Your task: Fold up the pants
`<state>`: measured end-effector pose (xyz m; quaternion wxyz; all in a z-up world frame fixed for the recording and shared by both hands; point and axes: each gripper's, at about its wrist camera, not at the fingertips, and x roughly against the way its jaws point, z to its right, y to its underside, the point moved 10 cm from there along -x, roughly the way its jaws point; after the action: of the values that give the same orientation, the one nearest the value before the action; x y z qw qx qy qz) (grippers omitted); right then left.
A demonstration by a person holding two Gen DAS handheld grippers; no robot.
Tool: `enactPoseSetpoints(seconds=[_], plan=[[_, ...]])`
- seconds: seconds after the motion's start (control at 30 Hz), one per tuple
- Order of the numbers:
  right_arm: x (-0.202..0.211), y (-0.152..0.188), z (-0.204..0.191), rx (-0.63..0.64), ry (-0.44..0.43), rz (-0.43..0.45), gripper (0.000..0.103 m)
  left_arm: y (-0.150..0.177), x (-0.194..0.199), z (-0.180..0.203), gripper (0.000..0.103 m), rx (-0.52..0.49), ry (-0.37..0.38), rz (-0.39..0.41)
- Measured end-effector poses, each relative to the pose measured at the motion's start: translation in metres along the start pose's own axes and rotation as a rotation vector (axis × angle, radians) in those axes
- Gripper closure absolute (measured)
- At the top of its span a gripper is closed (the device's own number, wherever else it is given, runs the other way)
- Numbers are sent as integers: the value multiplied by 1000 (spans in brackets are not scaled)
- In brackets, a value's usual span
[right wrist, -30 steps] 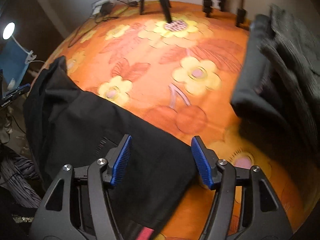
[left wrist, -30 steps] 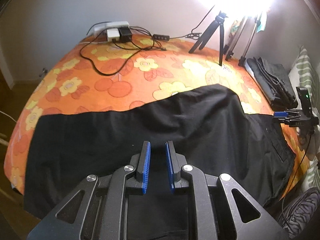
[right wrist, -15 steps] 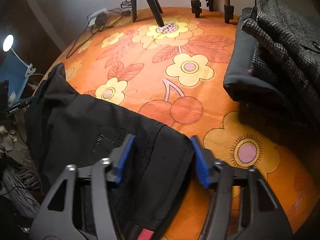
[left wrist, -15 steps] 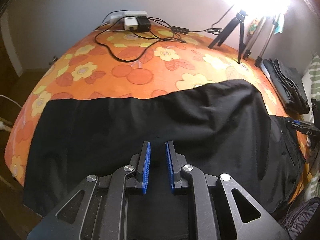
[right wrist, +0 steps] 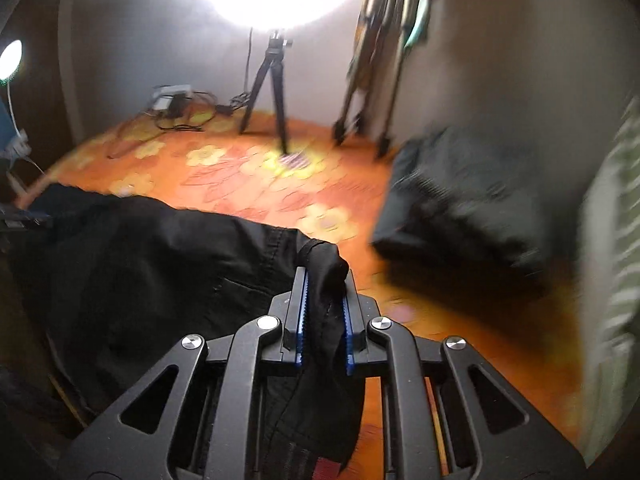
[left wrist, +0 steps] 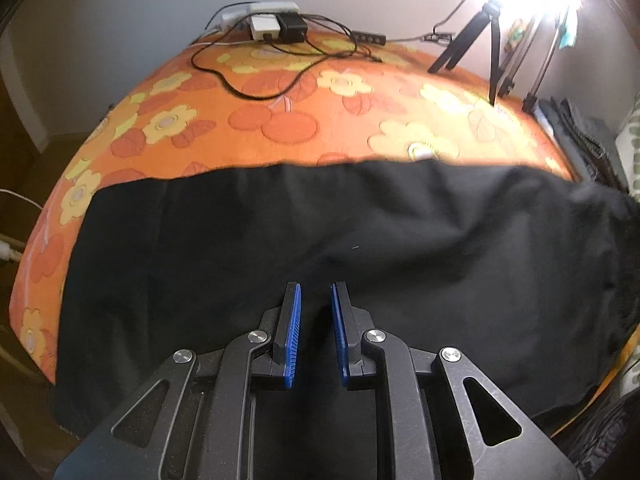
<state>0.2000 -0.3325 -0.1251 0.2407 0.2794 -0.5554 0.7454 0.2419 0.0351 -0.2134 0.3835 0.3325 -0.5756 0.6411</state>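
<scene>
1. On the orange floral bedspread [left wrist: 280,128], the black pants [left wrist: 320,240] lie spread lengthwise along the near edge, the waist end toward the person's right.
2. The right gripper [right wrist: 323,280] has just been closing; its blue pads are now clamped on a bunched waistband corner [right wrist: 322,264], which is raised off the cover.
3. The left gripper [left wrist: 316,300] shows its jaws drawn nearly together above the mid-leg cloth; black on black, whether a fold is pinched between them cannot be told.
4. Risk: only a small bunch of cloth sits in the right pads, so a quick pull may likely slip it free, or lift one layer and leave the fold skewed.
5. Risk: if the left jaws hold nothing, the legs may drag with the pull.
6. Edges: the near side of the pants overhangs the bed's edge and could slide off.
7. Open room: bare bedspread lies beyond the pants. Farther off stand a stack of folded dark garments [right wrist: 460,200] on the right, the tripod [right wrist: 272,92] legs, and cables [left wrist: 260,84] with chargers [left wrist: 276,26] at the far edge.
</scene>
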Motion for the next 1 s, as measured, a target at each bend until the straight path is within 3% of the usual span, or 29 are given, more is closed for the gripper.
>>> enactPoseSetpoints(seconds=[0.1,0.2,0.27,0.4,0.57,0.73,0.83,1.0], plan=[[-19,13,2,15,-30,-92,88,0,2,2,88,-16,-7,5],[-35,24,15,-10,-24,-172,72,0,12,5,88,-16,16,19],[-27,26,27,-54,-25,-154,69,2,22,10,88,-34,31,34],[12,28,20,-54,-129,-130,68,12,36,32,88,-62,132,33],[58,50,-23,46,-285,-153,68,32,53,78,88,-182,242,16],[65,87,-72,177,-369,-202,68,55,58,108,87,-270,282,-18],[62,110,-103,251,-434,-241,68,67,60,116,87,-326,263,-35],[46,127,-140,419,-404,-253,68,70,61,102,86,-287,254,-44]])
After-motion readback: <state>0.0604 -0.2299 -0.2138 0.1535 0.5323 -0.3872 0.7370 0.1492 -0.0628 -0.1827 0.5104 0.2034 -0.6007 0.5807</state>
